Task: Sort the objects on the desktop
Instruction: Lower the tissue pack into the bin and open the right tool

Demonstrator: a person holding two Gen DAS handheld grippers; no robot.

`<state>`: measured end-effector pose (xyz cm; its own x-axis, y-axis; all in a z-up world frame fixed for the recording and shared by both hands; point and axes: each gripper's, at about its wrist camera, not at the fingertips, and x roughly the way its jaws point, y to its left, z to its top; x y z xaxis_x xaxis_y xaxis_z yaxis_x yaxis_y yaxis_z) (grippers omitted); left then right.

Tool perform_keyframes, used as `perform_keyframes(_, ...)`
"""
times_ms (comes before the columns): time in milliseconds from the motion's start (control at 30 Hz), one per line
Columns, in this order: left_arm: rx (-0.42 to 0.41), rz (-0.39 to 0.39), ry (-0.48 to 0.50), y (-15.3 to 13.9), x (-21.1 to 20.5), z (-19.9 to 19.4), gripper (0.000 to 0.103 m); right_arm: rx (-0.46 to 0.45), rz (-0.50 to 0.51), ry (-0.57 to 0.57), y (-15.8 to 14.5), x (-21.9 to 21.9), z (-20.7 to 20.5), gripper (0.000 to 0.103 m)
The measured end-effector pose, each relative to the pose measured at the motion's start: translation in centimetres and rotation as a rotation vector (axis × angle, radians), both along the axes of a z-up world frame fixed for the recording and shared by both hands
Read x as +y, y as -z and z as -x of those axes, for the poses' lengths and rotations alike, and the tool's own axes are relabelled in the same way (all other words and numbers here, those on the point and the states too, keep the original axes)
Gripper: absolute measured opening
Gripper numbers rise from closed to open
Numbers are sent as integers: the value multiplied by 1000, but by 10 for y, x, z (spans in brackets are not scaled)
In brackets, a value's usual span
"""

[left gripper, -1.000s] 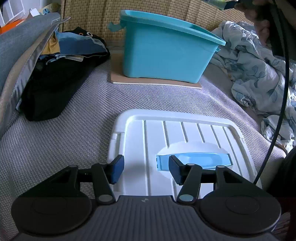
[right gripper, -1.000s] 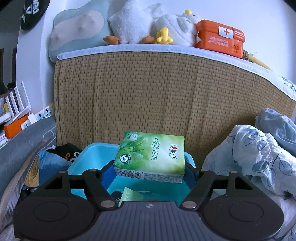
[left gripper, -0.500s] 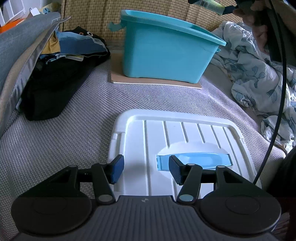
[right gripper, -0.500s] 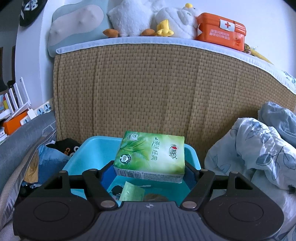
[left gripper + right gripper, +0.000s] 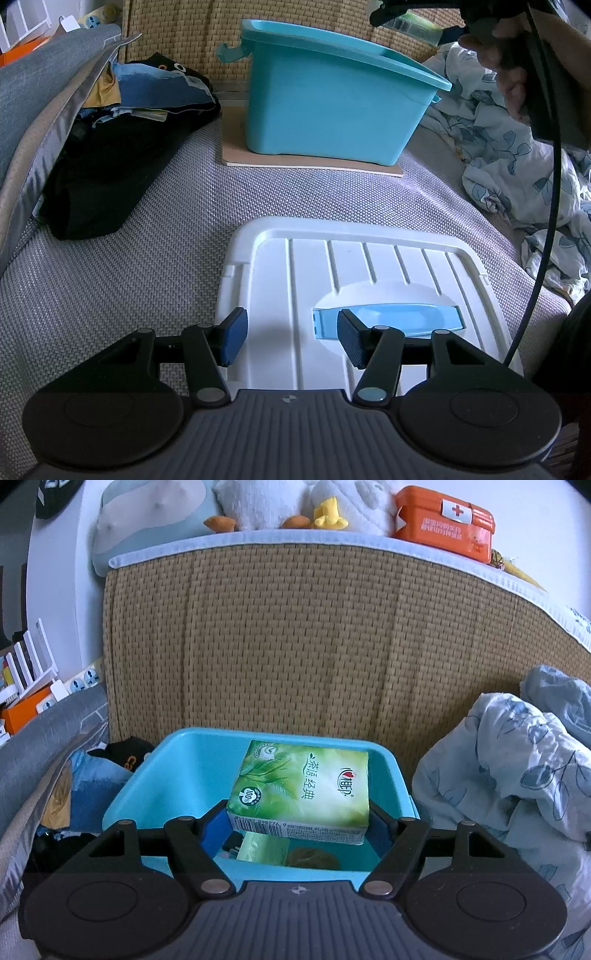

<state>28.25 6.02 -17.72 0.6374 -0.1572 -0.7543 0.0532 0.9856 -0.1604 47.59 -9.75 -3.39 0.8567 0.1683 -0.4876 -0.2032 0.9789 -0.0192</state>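
My right gripper [image 5: 297, 821] is shut on a green tissue pack [image 5: 301, 786], which it holds level over the open teal bin [image 5: 177, 764]. Inside the bin lie a second green packet [image 5: 262, 849] and a brown object [image 5: 312, 858]. In the left wrist view the same teal bin [image 5: 332, 96] stands on a thin board at the back, and the green pack [image 5: 410, 22] shows above its far rim at the top right, next to a hand [image 5: 502, 55]. My left gripper [image 5: 291, 341] hovers open over a white lid [image 5: 369, 273] with a light blue handle [image 5: 406, 319]; nothing is between its pads.
A pile of dark clothes [image 5: 110, 147] and a grey cushion [image 5: 33, 96] lie to the left. A floral blanket [image 5: 517, 166] is bunched on the right. A woven headboard [image 5: 295, 646] rises behind the bin, with plush toys and an orange first-aid box [image 5: 443, 520] on top. A black cable [image 5: 554, 184] hangs at the right.
The right gripper has come forward over the bin and tipped down a little with the tissue pack; more of the bin's inside shows. The left gripper has not moved.
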Motion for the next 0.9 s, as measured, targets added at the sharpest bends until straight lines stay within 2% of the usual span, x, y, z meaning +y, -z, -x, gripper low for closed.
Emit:
perform_keyframes(400, 0, -1, 0, 0, 0, 0, 59, 61, -3, 5, 20, 0, -6, 77)
perform_keyframes(900, 1, 0, -1, -1, 0, 0, 59, 72, -29, 6, 24, -2, -6, 77)
